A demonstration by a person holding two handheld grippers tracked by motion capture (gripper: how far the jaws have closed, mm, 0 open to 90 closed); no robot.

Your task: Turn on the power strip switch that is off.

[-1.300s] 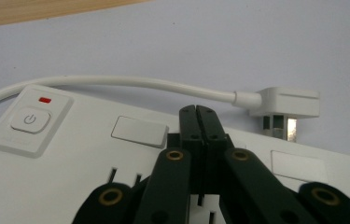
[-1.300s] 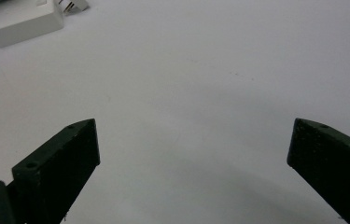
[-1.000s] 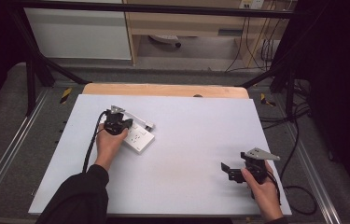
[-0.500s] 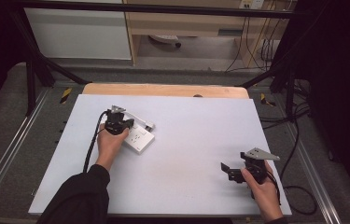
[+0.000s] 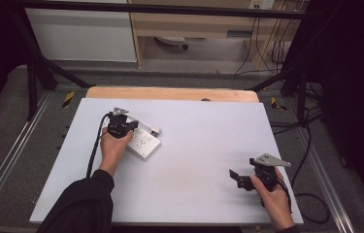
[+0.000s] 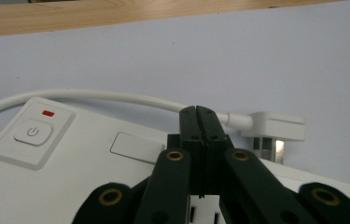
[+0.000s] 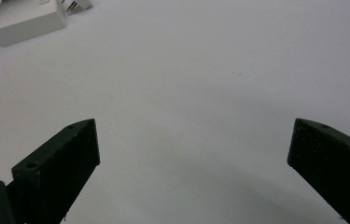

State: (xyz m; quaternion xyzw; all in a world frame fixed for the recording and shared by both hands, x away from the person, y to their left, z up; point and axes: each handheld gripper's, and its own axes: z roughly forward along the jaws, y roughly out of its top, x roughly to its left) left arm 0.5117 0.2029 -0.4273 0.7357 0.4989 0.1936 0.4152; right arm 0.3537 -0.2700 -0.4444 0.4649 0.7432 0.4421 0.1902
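The power strip (image 5: 143,141) is a white, flat, rectangular plastic block. It carries a power button (image 6: 32,132) with a small red indicator above it, a blank rectangular cover (image 6: 134,147), and socket openings on its top face. A white cable (image 6: 98,96) curves along its far side and ends in a flat angled plug (image 6: 275,127), which lies on the bench just beside the strip.

Handling, as a judgement: the body is rigid, light to moderate in weight, and smooth, so it is likely to slide on the bench surface. Take hold across the narrow edges of the body. The cable is flexible and will trail; the plug prongs should not bear load.

The strip lies in the left half of the bench (image 5: 208,145), nearer the far edge.

The left tool (image 6: 196,112) has its jaws pressed together with nothing visible between them; it rests over the strip's top face. The right tool (image 7: 191,140) has its jaws spread wide over bare bench near the front right corner, well apart from the strip.
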